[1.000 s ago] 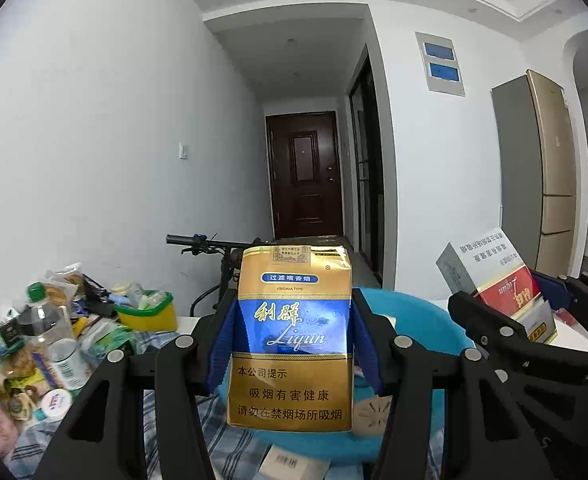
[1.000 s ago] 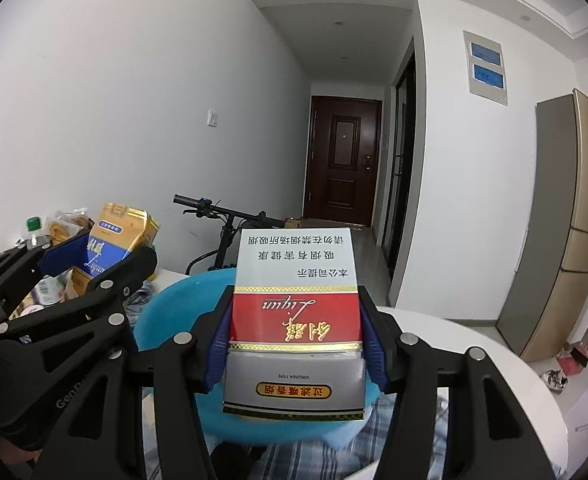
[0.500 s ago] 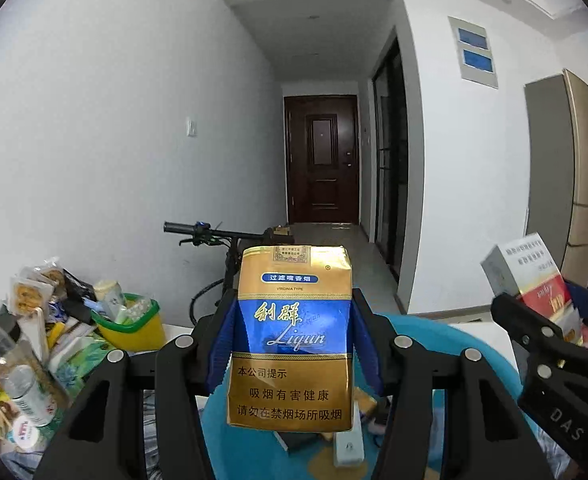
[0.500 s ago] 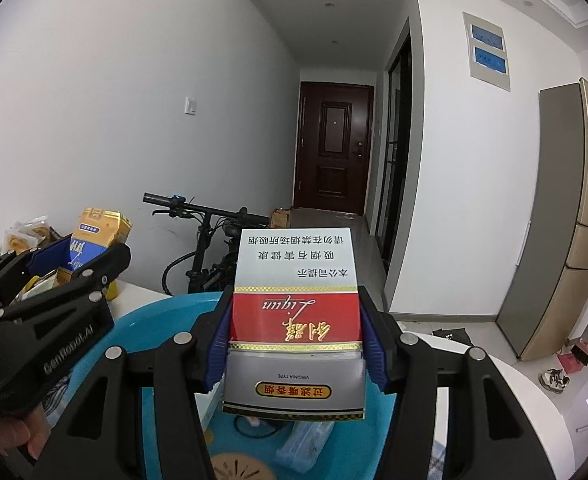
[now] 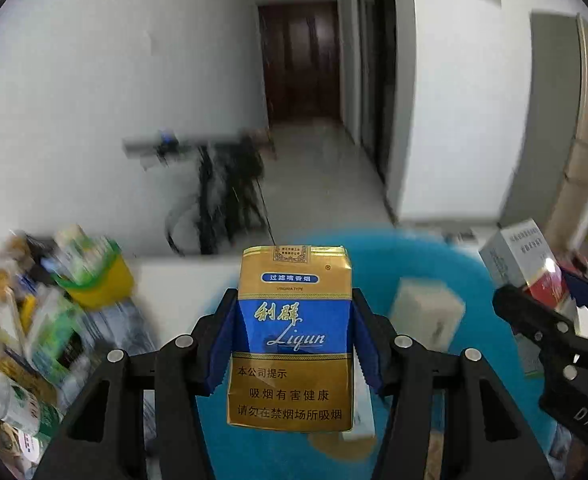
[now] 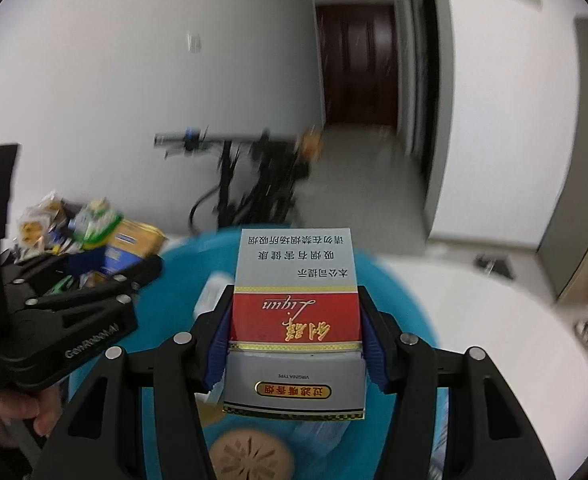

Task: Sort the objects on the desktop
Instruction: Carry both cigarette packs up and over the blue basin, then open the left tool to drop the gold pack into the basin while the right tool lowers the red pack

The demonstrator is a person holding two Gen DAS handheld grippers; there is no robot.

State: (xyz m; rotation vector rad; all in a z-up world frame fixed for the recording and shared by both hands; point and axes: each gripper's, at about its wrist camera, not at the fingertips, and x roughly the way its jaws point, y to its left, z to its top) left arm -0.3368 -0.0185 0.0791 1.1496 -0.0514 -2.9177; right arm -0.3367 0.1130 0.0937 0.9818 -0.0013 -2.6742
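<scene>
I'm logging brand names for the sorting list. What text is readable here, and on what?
"Liqun", "VIRGINIA TYPE", "吸烟有害健康": gold and blue pack in left gripper.
"Liqun", upside down: red and grey pack in right gripper.
"DAS": right gripper's body.
Snack labels: too blurred.

Left gripper (image 5: 294, 344): matt black plastic, bright metal screw heads, blue ridged pads pressing a glossy gold-and-blue cigarette pack (image 5: 291, 340), its wrapper crinkling and catching light. Right gripper (image 6: 296, 344): same finish, gripping a smooth red-and-grey cigarette pack (image 6: 296, 316), card with a satin sheen. Blue basin (image 6: 398, 304) looking like smooth plastic. Tabletop (image 6: 494, 320) showing glossy white.
</scene>
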